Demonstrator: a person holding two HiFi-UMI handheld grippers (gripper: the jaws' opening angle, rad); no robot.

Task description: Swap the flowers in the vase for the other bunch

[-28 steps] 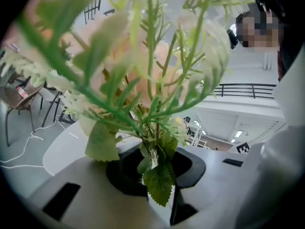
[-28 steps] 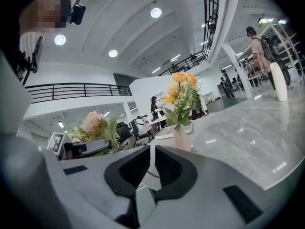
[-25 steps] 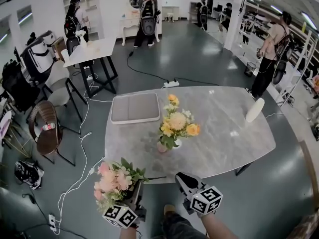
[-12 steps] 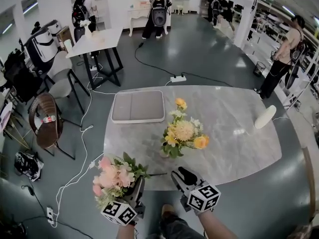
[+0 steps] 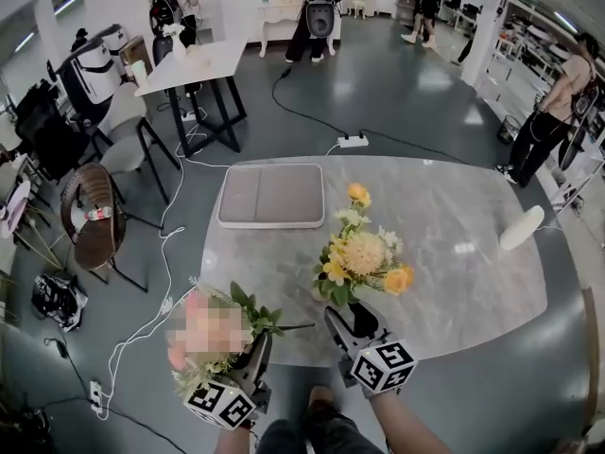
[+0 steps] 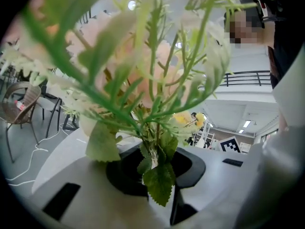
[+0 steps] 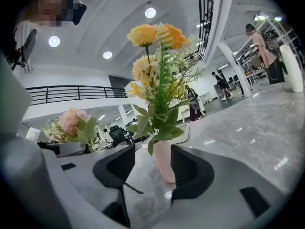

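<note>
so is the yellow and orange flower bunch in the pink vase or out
In. The yellow and orange flower bunch stands with its stems inside the upright pink vase on the marble table.

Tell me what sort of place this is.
Probably a big open hall used as a workshop or studio: a marble-look table on bare grey floor, a power strip lying there, people wearing backpacks.

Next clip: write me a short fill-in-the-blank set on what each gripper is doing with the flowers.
1. The left gripper holds the pink bunch by its ____.
2. The right gripper has jaws that have just been opening; they stand apart, with the ____ showing between them, ungripped.
3. The flowers in it are mostly ____.

Missing words: stems; vase; yellow.
</note>
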